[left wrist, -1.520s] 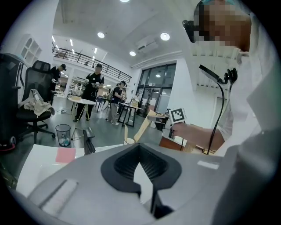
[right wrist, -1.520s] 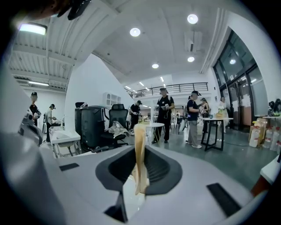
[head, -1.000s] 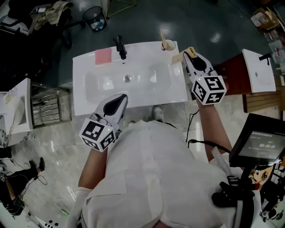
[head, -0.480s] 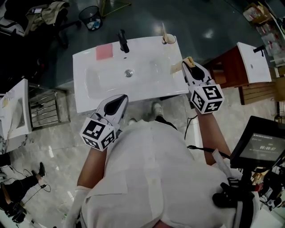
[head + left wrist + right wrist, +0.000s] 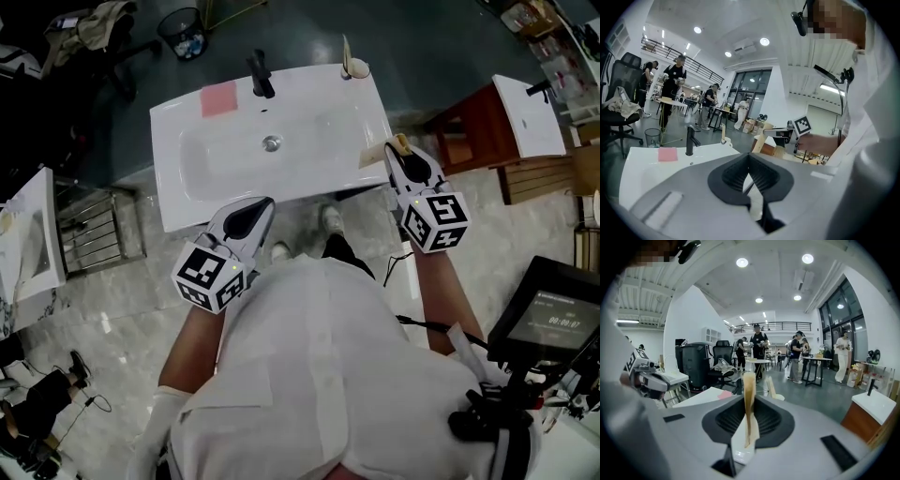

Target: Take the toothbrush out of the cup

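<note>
The right hand-held gripper, at the middle right of the head view, is clenched on one tan toothbrush, with its jaws a little apart around it. The left hand-held gripper is closed tight on nothing. There are two hand-held grippers, two toothbrushes and one cup. The second toothbrush stands in the cup, at the top edge of the white sink. It is well apart from the tan toothbrush.
</note>
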`<state>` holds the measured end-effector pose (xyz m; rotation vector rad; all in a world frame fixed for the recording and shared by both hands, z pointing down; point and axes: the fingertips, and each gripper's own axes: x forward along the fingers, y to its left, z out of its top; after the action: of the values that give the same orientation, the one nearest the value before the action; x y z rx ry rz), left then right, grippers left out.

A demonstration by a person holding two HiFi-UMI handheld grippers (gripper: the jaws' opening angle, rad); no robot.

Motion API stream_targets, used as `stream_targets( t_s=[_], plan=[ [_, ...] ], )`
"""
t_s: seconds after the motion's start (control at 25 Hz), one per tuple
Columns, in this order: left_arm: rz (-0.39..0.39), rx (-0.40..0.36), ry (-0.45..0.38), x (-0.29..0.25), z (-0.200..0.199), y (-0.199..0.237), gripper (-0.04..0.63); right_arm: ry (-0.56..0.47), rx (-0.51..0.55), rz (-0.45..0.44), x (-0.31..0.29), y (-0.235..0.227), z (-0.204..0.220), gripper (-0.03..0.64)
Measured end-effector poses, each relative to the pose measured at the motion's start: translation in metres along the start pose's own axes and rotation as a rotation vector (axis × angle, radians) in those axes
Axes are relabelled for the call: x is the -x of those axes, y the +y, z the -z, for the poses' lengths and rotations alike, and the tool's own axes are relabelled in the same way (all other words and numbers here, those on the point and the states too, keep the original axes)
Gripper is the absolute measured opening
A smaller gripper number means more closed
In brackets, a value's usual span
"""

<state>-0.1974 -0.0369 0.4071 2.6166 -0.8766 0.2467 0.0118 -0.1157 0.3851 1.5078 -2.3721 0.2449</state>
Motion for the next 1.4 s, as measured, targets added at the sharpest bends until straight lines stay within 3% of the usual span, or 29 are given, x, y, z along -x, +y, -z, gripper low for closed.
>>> stream_targets(
  t_s=[0.56, 0.76, 1.4],
  plan=[
    [0.011, -0.017, 0.021, -0.034, 0.004, 0.015, 0.023, 0.015, -0.012, 0.039, 0.019, -0.01, 0.022, 0.057],
    [0.005, -0.017, 0.029, -0.088, -0.023, 0.018, 0.087, 0.02, -0.007, 0.014, 0.012, -0.048, 0.012, 0.057],
    [-0.139, 0.004, 0.04, -0.239, -0.075, 0.07, 0.121, 0.015, -0.039, -0.106, -0.009, -0.13, 0.022, 0.057]
  ],
)
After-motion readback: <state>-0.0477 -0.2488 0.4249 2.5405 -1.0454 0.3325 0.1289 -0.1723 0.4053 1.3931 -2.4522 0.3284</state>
